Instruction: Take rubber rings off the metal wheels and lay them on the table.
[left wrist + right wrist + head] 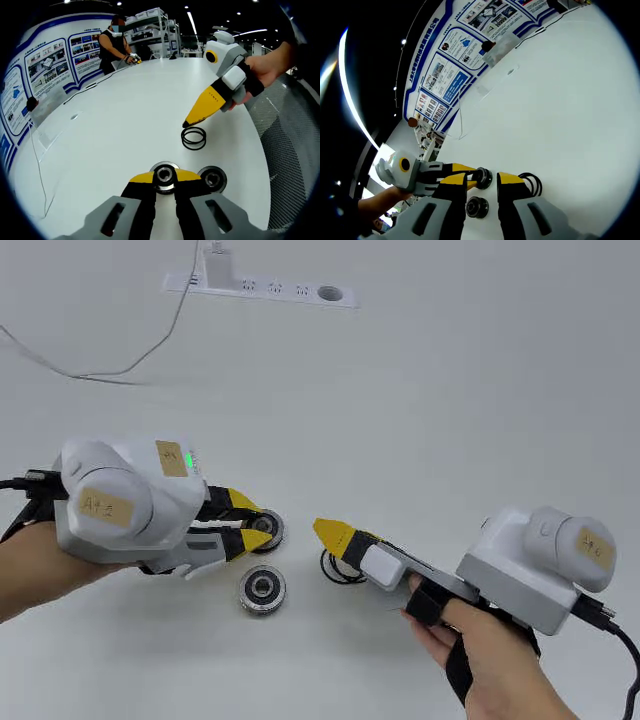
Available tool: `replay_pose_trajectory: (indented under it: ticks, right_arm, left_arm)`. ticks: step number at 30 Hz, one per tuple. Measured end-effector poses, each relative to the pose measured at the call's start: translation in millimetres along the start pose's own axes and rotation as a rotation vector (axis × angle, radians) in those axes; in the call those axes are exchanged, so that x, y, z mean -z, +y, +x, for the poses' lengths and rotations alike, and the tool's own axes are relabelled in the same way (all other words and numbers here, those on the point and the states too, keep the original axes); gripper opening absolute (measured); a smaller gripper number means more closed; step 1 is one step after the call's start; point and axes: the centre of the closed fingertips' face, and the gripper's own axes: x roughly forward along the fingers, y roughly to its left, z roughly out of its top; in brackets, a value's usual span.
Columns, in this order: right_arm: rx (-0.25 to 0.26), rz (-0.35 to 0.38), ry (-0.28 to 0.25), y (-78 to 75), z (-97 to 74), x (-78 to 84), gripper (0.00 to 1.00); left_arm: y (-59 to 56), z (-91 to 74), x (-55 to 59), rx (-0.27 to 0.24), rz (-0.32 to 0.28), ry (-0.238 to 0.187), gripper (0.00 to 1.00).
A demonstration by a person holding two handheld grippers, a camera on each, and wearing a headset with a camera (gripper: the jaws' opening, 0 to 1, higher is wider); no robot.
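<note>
**Count.** I see two round silver metal wheels with dark hubs, and two thin black rubber rings.

**Left gripper**. The yellow-tipped jaws are clamped on the first metal wheel, which sits between the tips. The white body carries two tan paper labels and a green lamp. I cannot read the handwriting on the labels.

**Second metal wheel**. It lies flat on the smooth white table, just beside the left gripper's tips and apart from the clamped wheel. In the right gripper view it appears through the gap between that gripper's own jaws.

**Right gripper**. Its own view shows the jaws standing apart, gripping nothing. One tan label with unreadable handwriting sits on its white body.

**Rubber rings**. The two loops lie overlapped on the table, off any wheel, directly below the right gripper's yellow tip. I cannot tell whether the tip touches them.

**White power strip**. It lies well beyond both grippers, with a grey cable trailing from it.
</note>
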Motion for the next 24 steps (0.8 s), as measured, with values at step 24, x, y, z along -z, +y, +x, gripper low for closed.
replay_pose_trajectory:
  ticks: [24]
  right_arm:
    - [-0.092, 0.071, 0.083, 23.0, 35.3, 24.3, 0.5]
  left_arm:
    - [-1.3, 0.2, -0.2, 0.024, 0.033, 0.009, 0.14]
